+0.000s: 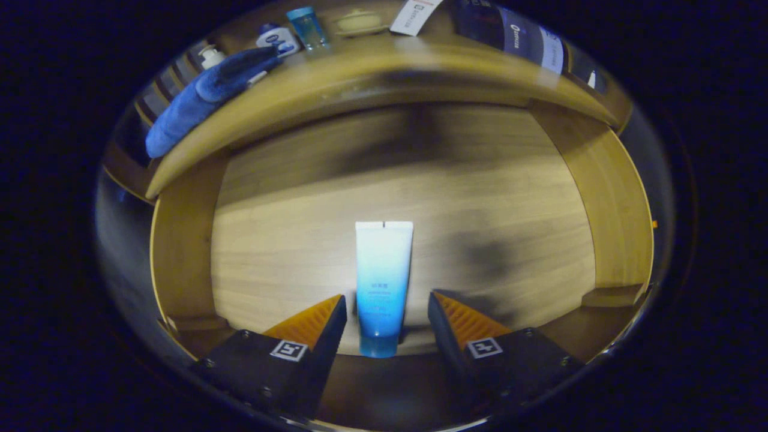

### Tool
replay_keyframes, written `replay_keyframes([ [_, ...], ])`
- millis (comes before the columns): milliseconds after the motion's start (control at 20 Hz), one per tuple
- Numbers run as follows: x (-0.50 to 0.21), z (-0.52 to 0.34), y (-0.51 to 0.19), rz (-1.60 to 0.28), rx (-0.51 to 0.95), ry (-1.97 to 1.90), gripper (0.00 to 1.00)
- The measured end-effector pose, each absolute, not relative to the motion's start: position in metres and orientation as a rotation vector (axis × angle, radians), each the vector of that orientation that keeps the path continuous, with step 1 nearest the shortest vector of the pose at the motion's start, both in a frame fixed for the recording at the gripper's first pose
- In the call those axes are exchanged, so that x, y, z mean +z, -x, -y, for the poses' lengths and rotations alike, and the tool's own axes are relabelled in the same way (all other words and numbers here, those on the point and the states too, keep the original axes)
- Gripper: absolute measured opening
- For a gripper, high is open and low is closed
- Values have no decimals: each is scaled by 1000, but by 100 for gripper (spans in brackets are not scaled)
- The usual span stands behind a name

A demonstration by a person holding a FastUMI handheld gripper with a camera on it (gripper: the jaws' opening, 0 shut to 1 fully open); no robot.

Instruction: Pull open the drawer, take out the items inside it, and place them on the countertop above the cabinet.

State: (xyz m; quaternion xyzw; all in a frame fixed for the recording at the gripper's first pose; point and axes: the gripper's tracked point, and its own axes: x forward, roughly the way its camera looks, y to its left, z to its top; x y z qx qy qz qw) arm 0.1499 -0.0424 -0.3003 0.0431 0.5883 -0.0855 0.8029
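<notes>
an open wooden drawer [288, 240] lies below, its pale grained bottom lit warm across the middle. from the centre of that bottom, the left side wall [180, 252] curves up at 9 o'clock and the right side wall [618, 210] at 3 o'clock, both a deeper honey tone. a broad dark shadow [408, 138] sits at 12 o'clock under the overhang, and a smaller soft shadow [486, 258] at about 4 o'clock. above, toward 12 o'clock, the wooden countertop [384, 66] edge bows across, glossy and catching light. the surroundings at 9 and 3 o'clock are dim.
</notes>
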Motion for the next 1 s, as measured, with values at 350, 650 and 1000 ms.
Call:
replay_keyframes([
  [350, -295, 38, -168, -1069, -159, -30, 42],
  [650, -256, 16, -188, -832, -84, -89, 42],
  [1000, -188, 16, -160, -600, -54, -161, 42],
])
